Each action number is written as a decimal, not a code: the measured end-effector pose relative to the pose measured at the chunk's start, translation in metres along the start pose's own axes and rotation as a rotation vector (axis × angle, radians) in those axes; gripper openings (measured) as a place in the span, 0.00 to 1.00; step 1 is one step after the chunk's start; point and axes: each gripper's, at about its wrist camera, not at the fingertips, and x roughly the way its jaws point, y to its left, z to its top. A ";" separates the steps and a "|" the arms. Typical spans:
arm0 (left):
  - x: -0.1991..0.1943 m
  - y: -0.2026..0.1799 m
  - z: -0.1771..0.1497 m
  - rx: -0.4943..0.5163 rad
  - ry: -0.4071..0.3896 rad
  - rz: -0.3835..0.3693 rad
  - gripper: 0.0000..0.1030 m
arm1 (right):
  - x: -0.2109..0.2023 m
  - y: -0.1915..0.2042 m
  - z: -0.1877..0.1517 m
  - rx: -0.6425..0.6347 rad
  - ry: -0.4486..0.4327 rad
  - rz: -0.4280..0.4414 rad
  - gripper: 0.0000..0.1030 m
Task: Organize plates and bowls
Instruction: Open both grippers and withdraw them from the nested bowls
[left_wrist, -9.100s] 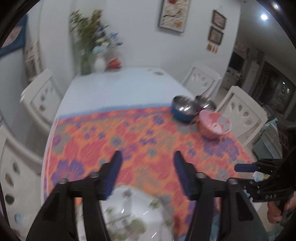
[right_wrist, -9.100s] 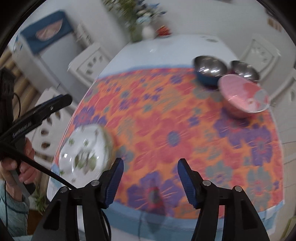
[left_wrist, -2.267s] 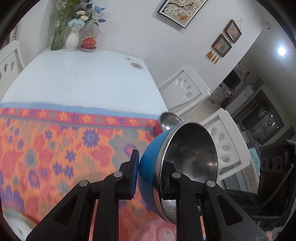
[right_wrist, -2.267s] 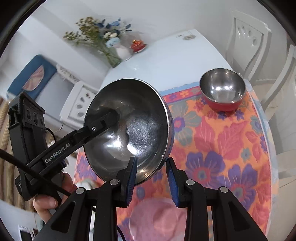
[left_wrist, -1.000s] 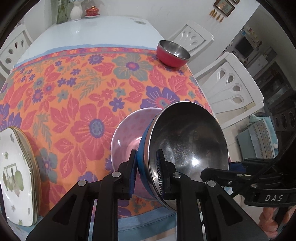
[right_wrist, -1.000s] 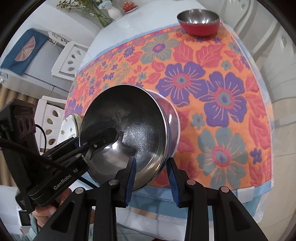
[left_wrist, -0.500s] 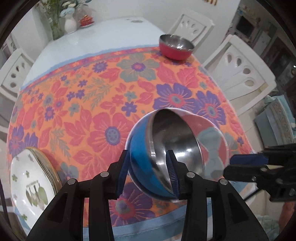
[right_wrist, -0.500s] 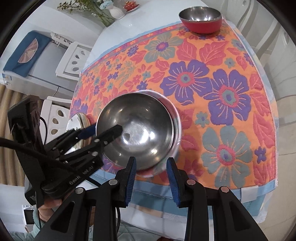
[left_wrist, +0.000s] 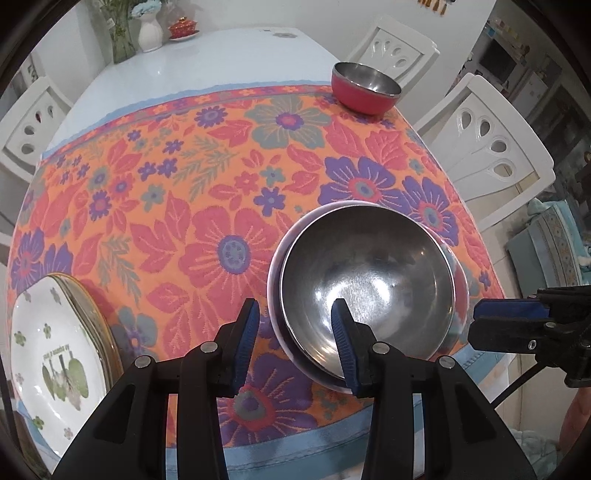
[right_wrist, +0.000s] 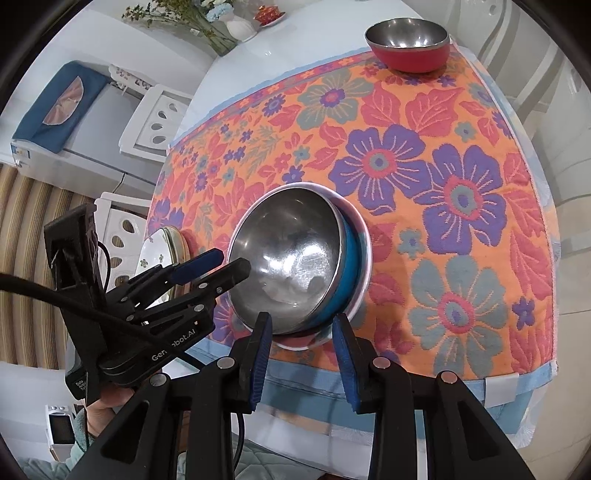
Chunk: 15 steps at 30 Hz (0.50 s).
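Observation:
The blue steel-lined bowl (left_wrist: 369, 284) sits nested in the pink bowl (left_wrist: 275, 295) near the table's front edge; it also shows in the right wrist view (right_wrist: 291, 266), tilted slightly in the pink bowl (right_wrist: 364, 258). My left gripper (left_wrist: 295, 332) is open and empty, its right finger over the bowl's near rim. My right gripper (right_wrist: 303, 339) is open and empty just in front of the bowls. A red steel bowl (left_wrist: 364, 88) stands at the far right corner of the cloth. A stack of flowered plates (left_wrist: 51, 354) lies at the front left.
The floral cloth (left_wrist: 221, 206) covers the near half of the white table (left_wrist: 192, 62). Vases and a small red lidded dish (left_wrist: 183, 27) stand at the far end. White chairs (left_wrist: 491, 140) line both sides.
The blue bowl has dropped from my left gripper's hold into the pink bowl. Both grippers have opened wider and drawn back slightly.

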 end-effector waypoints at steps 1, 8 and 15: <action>-0.001 0.000 0.001 0.001 -0.003 -0.001 0.37 | 0.000 0.000 0.000 -0.001 0.000 -0.001 0.33; -0.002 -0.004 0.006 0.009 -0.006 -0.016 0.37 | 0.000 0.001 0.003 -0.003 -0.001 0.009 0.33; -0.004 -0.003 0.014 0.010 -0.011 -0.023 0.37 | -0.007 -0.001 0.011 0.000 -0.026 0.032 0.33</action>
